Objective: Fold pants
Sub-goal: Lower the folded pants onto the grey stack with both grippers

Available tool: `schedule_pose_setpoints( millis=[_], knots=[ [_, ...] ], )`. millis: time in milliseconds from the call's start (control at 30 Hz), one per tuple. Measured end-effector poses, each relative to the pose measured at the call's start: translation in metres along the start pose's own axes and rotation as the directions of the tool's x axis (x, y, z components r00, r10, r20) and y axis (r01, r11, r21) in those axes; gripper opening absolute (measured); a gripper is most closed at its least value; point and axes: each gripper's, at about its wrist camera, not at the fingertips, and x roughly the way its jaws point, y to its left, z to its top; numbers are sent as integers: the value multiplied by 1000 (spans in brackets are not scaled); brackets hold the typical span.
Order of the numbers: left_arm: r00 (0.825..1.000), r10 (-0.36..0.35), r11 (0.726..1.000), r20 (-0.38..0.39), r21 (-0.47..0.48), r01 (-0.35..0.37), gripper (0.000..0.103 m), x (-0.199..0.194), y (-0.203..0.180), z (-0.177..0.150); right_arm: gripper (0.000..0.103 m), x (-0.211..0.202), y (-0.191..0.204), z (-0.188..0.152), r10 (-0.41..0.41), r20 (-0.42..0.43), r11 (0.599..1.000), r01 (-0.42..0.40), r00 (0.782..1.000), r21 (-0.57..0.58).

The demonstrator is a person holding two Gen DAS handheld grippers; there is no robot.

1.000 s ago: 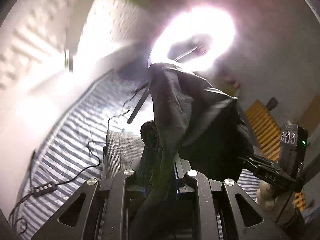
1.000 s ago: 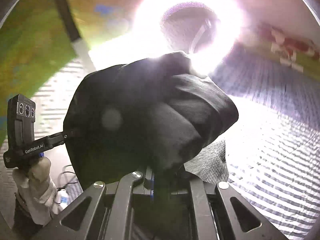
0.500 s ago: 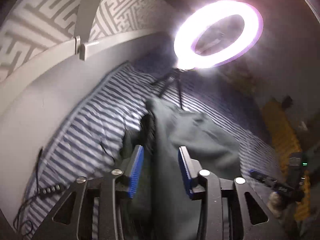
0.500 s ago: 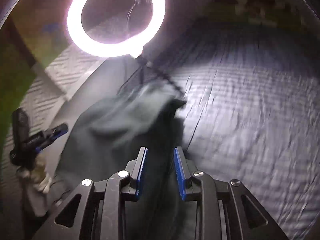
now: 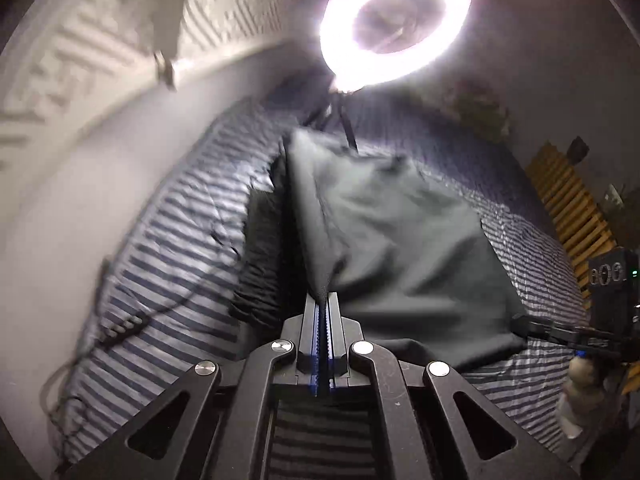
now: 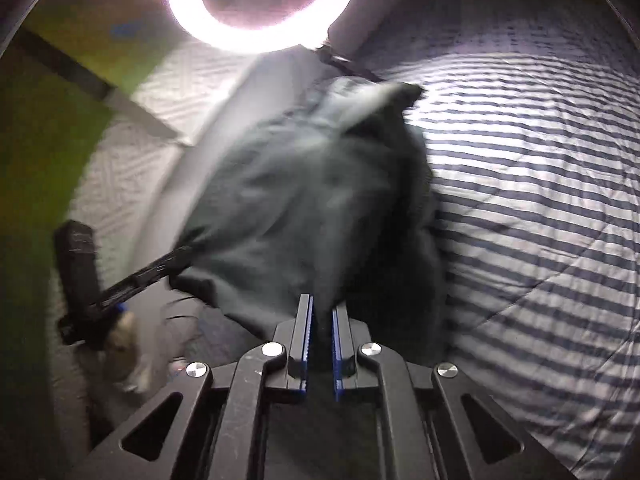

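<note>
Dark pants, mid-bed: soft, limp, light; take by hems; left gripper and right gripper each just clenched on a fold.

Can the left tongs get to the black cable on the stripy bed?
Probably yes. The cable lies bare on the striped bedding, just left of the left tongs, which have just closed at the pants edge.

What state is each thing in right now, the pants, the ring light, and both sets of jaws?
Pants: dark, rumpled, lying on the striped bedding.
Ring light: switched on, glaring.
Left gripper: jaws just closed, shut, pinching the pants' edge.
Right gripper: jaws just closing, narrowly apart with pants fabric between them.
</note>
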Motion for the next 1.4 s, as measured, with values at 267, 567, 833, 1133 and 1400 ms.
schedule_pose_setpoints(
  millis=[267,567,833,1133,1400],
  knots=[
    [988,48,998,-144,-41,-55,15,31,29,-17,14,23,3,-30,-300,-57,948,291,952,-132],
    [997,-23,1000,69,15,22,15,29,-13,68,14,-40,35,12,-265,295,915,336,918,-225],
    [998,13,999,56,-34,-11,16,134,-25,100,17,36,24,84,-217,293,933,287,931,-220],
    [995,99,961,31,-261,-88,12,155,47,72,20,84,-58,118,-522,217,840,541,825,-34],
    [994,-55,998,96,-38,58,28,70,6,46,22,39,21,53,-287,349,890,383,892,-248]
  ],
)
